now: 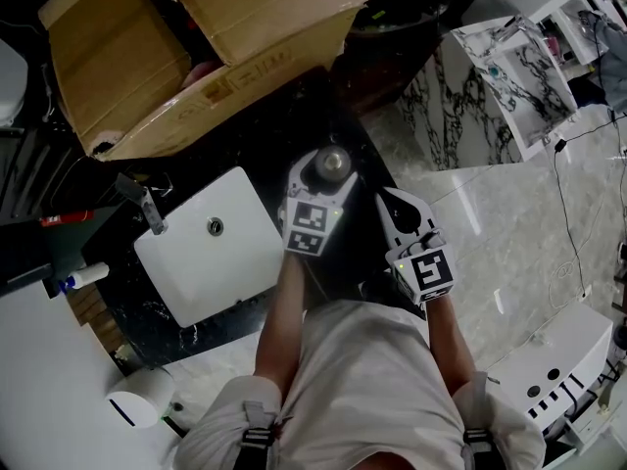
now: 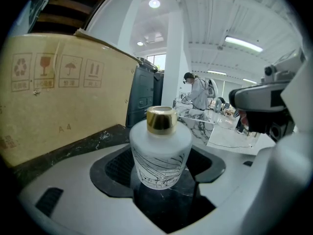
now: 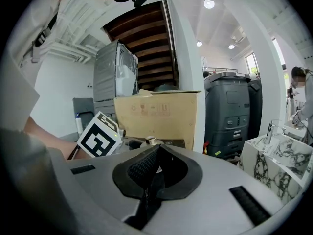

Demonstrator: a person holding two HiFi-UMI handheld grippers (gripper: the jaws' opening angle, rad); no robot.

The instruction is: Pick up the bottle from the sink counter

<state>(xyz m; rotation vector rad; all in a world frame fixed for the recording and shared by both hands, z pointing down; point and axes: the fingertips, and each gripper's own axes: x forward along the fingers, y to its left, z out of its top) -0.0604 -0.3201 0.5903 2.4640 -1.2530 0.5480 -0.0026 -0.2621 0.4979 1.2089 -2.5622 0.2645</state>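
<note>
A frosted white bottle (image 2: pixel 160 151) with a gold cap stands upright on the black marble counter (image 2: pixel 73 148). My left gripper (image 2: pixel 164 182) has a black pad against each side of it and looks shut on it. In the head view the bottle (image 1: pixel 331 163) sits at the tip of the left gripper (image 1: pixel 327 178), right of the sink. My right gripper (image 1: pixel 400 207) hangs off the counter's right edge, over the floor. In the right gripper view its pads (image 3: pixel 146 173) meet, and the right gripper (image 3: pixel 149 182) is shut on nothing.
A white sink basin (image 1: pixel 211 248) with a faucet (image 1: pixel 142 204) lies left of the bottle. A large open cardboard box (image 1: pixel 196 57) stands just behind it. A marble shelf unit (image 1: pixel 509 76) is at the right, a paper roll (image 1: pixel 142 399) at the near left.
</note>
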